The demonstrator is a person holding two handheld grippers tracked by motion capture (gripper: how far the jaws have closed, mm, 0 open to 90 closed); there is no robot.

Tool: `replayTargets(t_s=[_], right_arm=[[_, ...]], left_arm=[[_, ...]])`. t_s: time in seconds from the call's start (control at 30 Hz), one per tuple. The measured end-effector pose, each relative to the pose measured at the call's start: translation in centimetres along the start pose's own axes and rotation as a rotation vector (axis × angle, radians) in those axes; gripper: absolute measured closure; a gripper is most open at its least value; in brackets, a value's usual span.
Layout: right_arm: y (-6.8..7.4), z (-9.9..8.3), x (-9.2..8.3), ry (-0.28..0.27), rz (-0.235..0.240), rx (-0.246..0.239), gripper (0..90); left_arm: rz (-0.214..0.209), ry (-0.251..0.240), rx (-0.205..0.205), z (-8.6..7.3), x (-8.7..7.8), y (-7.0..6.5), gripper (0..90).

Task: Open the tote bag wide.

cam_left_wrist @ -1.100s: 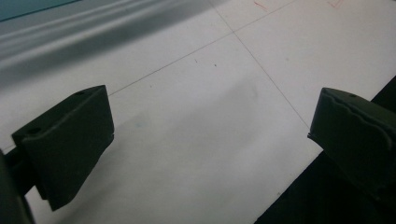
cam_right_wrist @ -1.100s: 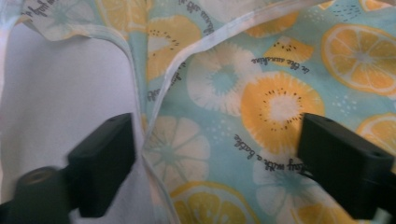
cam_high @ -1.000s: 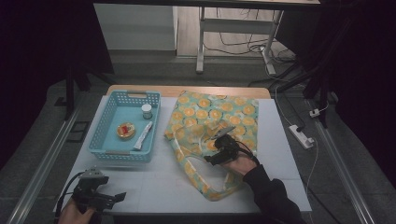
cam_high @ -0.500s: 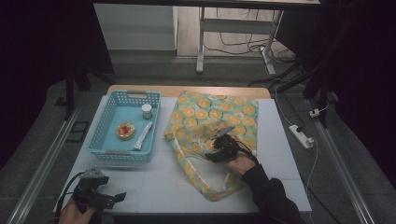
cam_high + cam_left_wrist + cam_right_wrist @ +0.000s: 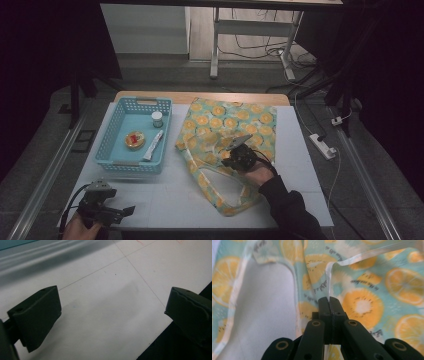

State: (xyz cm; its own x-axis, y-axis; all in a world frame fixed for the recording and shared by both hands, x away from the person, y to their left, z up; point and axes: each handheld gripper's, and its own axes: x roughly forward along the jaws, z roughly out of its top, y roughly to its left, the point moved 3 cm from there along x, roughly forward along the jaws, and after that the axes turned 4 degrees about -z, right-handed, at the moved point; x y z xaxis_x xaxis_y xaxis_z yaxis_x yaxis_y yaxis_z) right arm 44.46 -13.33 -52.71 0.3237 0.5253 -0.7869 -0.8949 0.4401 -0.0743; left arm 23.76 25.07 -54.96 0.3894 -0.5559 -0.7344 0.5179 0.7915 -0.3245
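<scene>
Both grippers are black: the right gripper shows brass-ringed pivot holes; the left gripper trails a black cable. The sleeve is dark.

The orange-slice-print tote bag lies flat on the white table, one edge pinched up into a fold.

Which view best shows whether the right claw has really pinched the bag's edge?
The right gripper view: its jaws, which have just been closing, are shut on a raised fold of the orange-print bag at the right claw. The high view shows that claw on the bag, too small to judge.
</scene>
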Motion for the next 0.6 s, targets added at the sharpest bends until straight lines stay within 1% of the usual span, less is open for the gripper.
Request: replayTargets(t_s=[0.1,0.13,0.27,0.37,0.47,0.6], right_arm=[[-0.3,0.4,-0.7,-0.034,-0.014,0.019,90.0],[-0.4,0.5,-0.9,-0.04,-0.011,0.033,90.0],[-1.3,0.9,-1.5,-0.065,0.021,0.094,90.0],[-1.8,1.3,-2.0,-0.084,0.033,0.132,90.0],[-2.0,1.8,-2.5,-0.105,0.026,0.144,90.0],[-2.1,2.4,-3.0,-0.129,-0.002,0.116,90.0]], left_arm=[[-0.001,-0.001,0.0,0.0,0.0,0.0,0.0],[-0.001,-0.001,-0.001,0.0,0.0,0.0,0.0],[-0.001,0.0,0.001,0.0,0.0,0.0,0.0],[-0.001,0.001,-0.001,0.0,0.0,0.0,0.0],[-0.002,0.001,-0.003,0.0,0.0,0.0,0.0],[-0.002,0.0,-0.004,0.0,0.0,0.0,0.0]])
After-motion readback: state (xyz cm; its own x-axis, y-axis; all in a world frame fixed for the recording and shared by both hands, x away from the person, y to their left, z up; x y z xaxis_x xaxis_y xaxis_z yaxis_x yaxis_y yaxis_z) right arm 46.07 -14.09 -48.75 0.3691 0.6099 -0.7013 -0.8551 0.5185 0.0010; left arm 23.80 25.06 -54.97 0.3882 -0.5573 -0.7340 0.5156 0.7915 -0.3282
